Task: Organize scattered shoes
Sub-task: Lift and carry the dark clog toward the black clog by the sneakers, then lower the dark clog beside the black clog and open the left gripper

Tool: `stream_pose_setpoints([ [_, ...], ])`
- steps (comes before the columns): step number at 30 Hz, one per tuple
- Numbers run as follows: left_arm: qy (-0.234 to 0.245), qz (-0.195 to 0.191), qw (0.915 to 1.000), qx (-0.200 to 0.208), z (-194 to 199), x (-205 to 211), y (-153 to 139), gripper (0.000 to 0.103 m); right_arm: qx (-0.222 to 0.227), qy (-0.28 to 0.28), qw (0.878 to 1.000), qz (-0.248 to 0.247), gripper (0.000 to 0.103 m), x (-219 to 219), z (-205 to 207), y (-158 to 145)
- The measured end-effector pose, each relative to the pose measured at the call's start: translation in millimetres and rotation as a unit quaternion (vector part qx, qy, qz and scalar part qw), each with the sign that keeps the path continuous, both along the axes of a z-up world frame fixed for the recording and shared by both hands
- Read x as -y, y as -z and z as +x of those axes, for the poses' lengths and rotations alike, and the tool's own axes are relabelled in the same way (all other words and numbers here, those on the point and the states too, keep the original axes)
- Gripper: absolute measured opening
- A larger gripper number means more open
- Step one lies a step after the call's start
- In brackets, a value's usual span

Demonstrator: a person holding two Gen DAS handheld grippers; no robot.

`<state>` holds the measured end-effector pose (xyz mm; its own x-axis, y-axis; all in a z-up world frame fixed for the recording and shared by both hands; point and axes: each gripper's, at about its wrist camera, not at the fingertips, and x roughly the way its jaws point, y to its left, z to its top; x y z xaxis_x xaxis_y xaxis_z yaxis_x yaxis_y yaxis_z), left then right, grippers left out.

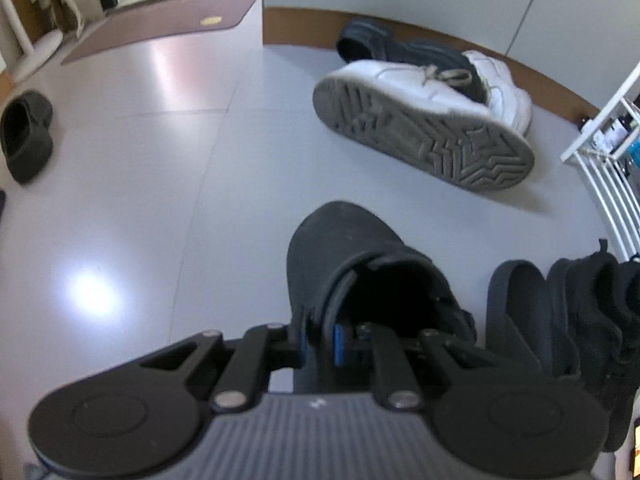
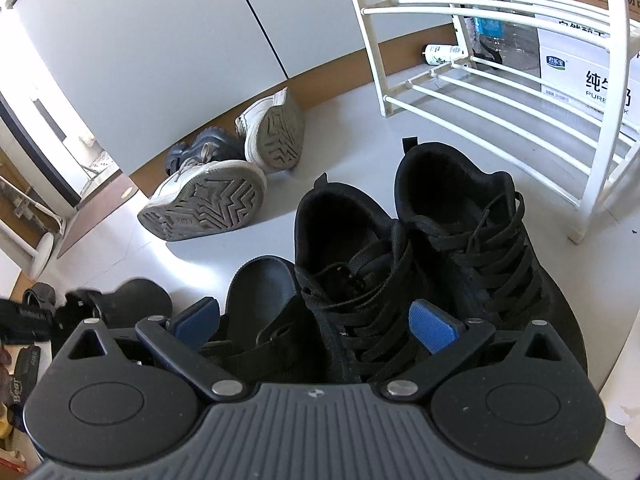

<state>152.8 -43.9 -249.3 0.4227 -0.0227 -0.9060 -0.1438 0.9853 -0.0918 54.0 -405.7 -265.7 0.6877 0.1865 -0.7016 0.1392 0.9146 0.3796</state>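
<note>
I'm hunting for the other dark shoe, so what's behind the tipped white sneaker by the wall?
A dark navy shoe lies behind the white sneaker, against the brown baseboard. Its heel end shows; the sneaker covers its front.

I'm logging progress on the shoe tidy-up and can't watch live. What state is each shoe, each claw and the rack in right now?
Left claw: shut on the dark strap shoe, at its collar.
Right claw: open, holding nothing, over the black lace-up pair.
Black lace-up pair: upright, side by side.
White sneakers: tipped on their sides, soles showing.
Navy shoe: by the wall, behind the white sneakers.
Dark slipper: alone on the floor.
White rack: visible tiers hold no shoes.
</note>
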Motion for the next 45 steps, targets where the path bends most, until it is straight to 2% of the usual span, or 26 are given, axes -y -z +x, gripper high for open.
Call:
stream_pose_setpoints([
  [1,-0.001,-0.006,1.0000,0.002,-1.4,0.7,2.0,0.013,-0.002,-0.001,1.000,-0.001,0.103,-0.6,0.0,0.8],
  [4,-0.002,-0.052,0.9983,-0.028,-2.2,2.2,21.5,0.014,-0.006,-0.003,1.000,-0.003,0.103,-2.4,0.5,2.3],
  [7,-0.001,-0.047,0.9976,-0.050,-9.9,4.1,39.8,0.014,-0.008,-0.007,1.000,-0.006,0.103,-5.3,1.3,2.6],
  [10,-0.021,-0.041,0.9969,-0.063,-17.6,-2.1,49.8,0.012,-0.007,-0.013,1.000,-0.011,0.103,-9.3,2.3,1.2],
  [13,-0.027,-0.062,0.9953,-0.069,-22.2,-10.3,51.4,0.012,-0.007,-0.019,1.000,-0.018,0.103,-12.1,2.0,-1.1],
  [15,-0.023,-0.050,0.9947,-0.087,-21.1,-8.4,50.3,0.015,-0.006,-0.021,0.999,-0.023,0.103,-15.3,3.3,-3.6],
  [18,-0.018,-0.032,0.9933,-0.110,-20.0,-6.4,44.6,0.027,0.005,-0.033,0.999,-0.036,0.103,-24.2,4.5,-15.0],
  [20,-0.014,-0.030,0.9936,-0.108,-20.7,-7.7,32.5,0.035,0.019,-0.042,0.998,-0.044,0.103,-30.1,3.3,-23.6],
  [22,-0.010,-0.028,0.9938,-0.107,-21.4,-9.0,20.4,0.048,0.025,-0.051,0.997,-0.051,0.103,-37.9,3.2,-34.3],
  [24,-0.013,-0.024,0.9939,-0.106,-23.7,-11.6,6.4,0.052,0.026,-0.065,0.996,-0.058,0.103,-44.5,3.6,-45.5],
  [27,-0.018,-0.020,0.9940,-0.106,-26.6,-15.3,-14.5,0.053,0.026,-0.076,0.995,-0.056,0.103,-51.8,4.9,-63.4],
  [29,-0.012,-0.022,0.9947,-0.100,-25.5,-15.9,-32.2,0.053,0.022,-0.095,0.995,-0.021,0.103,-59.3,8.8,-86.3],
  [30,-0.005,-0.022,0.9956,-0.091,-24.5,-16.0,-46.0,0.055,0.024,-0.100,0.995,-0.019,0.103,-62.5,9.6,-95.6],
  [33,0.018,-0.020,0.9977,-0.062,-21.3,-16.2,-90.1,0.065,0.038,-0.123,0.990,-0.050,0.103,-79.9,9.5,-144.8],
  [35,0.024,-0.018,0.9984,-0.048,-19.7,-17.2,-116.0,0.065,0.047,-0.132,0.988,-0.067,0.103,-85.4,6.2,-170.4],
  [36,0.026,-0.017,0.9987,-0.040,-19.2,-16.7,-133.9,0.066,0.054,-0.137,0.986,-0.078,0.103,-88.3,3.1,-192.8],
  [40,0.064,-0.006,0.9979,-0.010,-22.7,0.4,-177.8,0.071,0.074,-0.130,0.982,-0.113,0.103,-97.7,-5.6,-258.4],
  [42,0.067,-0.014,0.9976,0.003,-28.3,1.1,-200.5,0.072,0.076,-0.130,0.982,-0.118,0.103,-102.6,-8.1,-274.7],
  [45,0.069,-0.023,0.9970,0.024,-34.3,0.8,-235.6,0.076,0.084,-0.121,0.980,-0.137,0.103,-121.4,-17.5,-315.2],
])
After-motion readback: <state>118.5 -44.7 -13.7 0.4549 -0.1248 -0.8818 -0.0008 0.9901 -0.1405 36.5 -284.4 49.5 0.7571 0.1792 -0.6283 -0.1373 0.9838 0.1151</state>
